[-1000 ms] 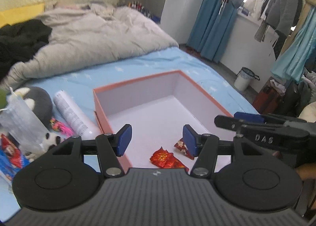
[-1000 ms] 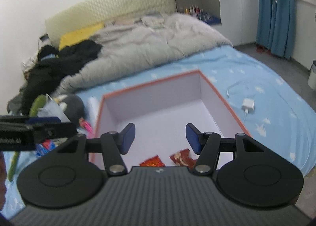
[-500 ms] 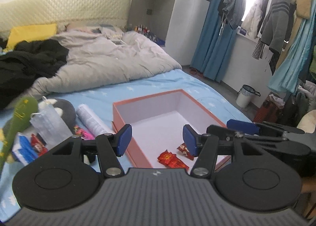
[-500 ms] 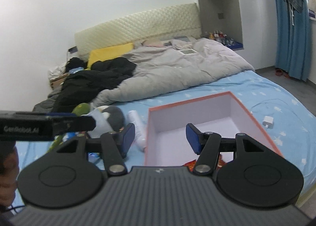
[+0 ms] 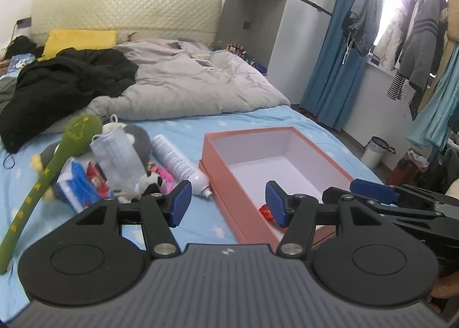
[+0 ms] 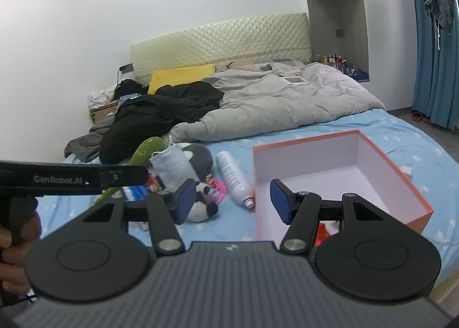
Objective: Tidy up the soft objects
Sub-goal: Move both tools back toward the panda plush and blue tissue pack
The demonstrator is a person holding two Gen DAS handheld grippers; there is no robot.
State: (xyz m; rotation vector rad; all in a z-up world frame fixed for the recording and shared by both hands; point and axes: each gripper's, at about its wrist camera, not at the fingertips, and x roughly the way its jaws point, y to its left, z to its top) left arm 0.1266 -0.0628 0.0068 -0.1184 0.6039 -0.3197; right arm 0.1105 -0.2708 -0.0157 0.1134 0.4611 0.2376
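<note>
An orange box [image 5: 218, 156] with a white inside lies open on the blue bed sheet; it also shows in the right wrist view [image 6: 401, 173]. Red snack wrappers [image 5: 265, 212] lie in its near end. Left of the box is a pile: a green plush snake [image 5: 71, 138], a grey plush toy [image 6: 198, 156], a face mask [image 5: 117, 156], a small panda plush [image 6: 203, 201], a white spray can [image 5: 178, 161] and a blue packet [image 5: 76, 184]. My left gripper [image 5: 226, 203] is open and empty above the box's near left corner. My right gripper [image 6: 231, 199] is open and empty, held back from the box.
A rumpled grey duvet [image 5: 186, 84], black clothes [image 5: 66, 81] and a yellow pillow [image 5: 80, 39] cover the far half of the bed. Blue curtains [image 5: 335, 70], hanging clothes [image 5: 416, 41] and a small bin [image 5: 375, 153] stand to the right.
Both grippers have pulled back and up from the box, so the pile of objects and more of the room have come into view. Both stay open and empty.
</note>
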